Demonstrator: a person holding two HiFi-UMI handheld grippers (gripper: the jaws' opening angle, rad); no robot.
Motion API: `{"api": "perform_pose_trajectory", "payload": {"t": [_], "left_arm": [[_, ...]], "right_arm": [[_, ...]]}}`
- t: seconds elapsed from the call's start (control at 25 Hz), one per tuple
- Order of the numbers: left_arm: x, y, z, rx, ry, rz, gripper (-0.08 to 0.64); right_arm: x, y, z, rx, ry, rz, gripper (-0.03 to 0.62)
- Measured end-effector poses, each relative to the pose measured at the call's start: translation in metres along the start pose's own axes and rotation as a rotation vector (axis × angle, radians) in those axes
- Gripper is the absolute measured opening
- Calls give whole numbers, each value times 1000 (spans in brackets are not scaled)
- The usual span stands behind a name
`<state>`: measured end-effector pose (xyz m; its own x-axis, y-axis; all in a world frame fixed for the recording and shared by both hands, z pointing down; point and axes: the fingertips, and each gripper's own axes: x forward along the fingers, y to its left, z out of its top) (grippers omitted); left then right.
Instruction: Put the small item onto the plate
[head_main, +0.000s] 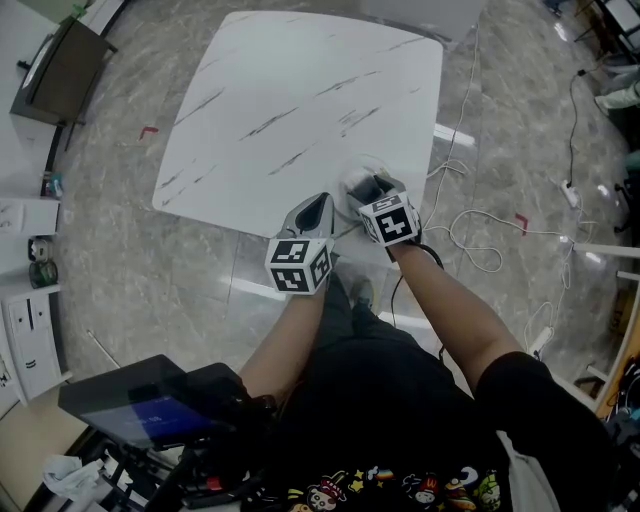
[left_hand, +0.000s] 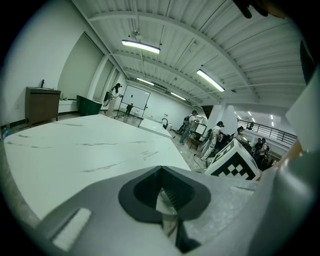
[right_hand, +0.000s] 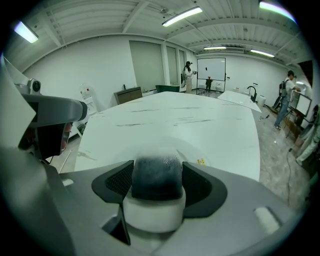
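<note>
A person is standing at the near edge of a white marble-patterned table (head_main: 300, 100), holding a two-jaw gripper in each hand.

The right gripper (head_main: 368, 186) is reaching over a white plate (head_main: 350, 176) that is sitting close to the table's near right corner. In the right gripper view, its jaws are clamping the small item (right_hand: 156, 179), a stubby round piece with a dark, fuzzy-looking top and a white base, between the two dark pads (right_hand: 200, 187). The item is sitting over the plate's near part, with the pale rim of the plate (right_hand: 198, 149) curving just behind it. Whether it is touching the plate cannot be told.

The left gripper (head_main: 323, 200) is hovering just beside the right one, at the table edge and off the plate. In the left gripper view, its jaws are meeting at the tips with nothing between them, and the right gripper's marker cube (left_hand: 235, 162) is showing close by.

White cables (head_main: 480, 245) are lying on the grey floor to the right of the table.
</note>
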<state>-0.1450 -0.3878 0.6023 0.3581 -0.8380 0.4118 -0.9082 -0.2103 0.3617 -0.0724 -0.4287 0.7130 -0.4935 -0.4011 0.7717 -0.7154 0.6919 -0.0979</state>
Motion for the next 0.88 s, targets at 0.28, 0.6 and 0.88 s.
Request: {"api": "perform_pose_trajectory", "payload": {"t": [0.28,0.6,0.88], "left_arm": [[0,-6,-5,2,5,-15,0],[1,-2,-3,1,8,-23,0],[4,-1,-4,2,15,-19,0]], "right_arm": [[-1,-1,-4,-14,7,-11,328],[2,2,-1,-37,1,-29,328],[-2,2,1,-56,2,-47,333]]}}
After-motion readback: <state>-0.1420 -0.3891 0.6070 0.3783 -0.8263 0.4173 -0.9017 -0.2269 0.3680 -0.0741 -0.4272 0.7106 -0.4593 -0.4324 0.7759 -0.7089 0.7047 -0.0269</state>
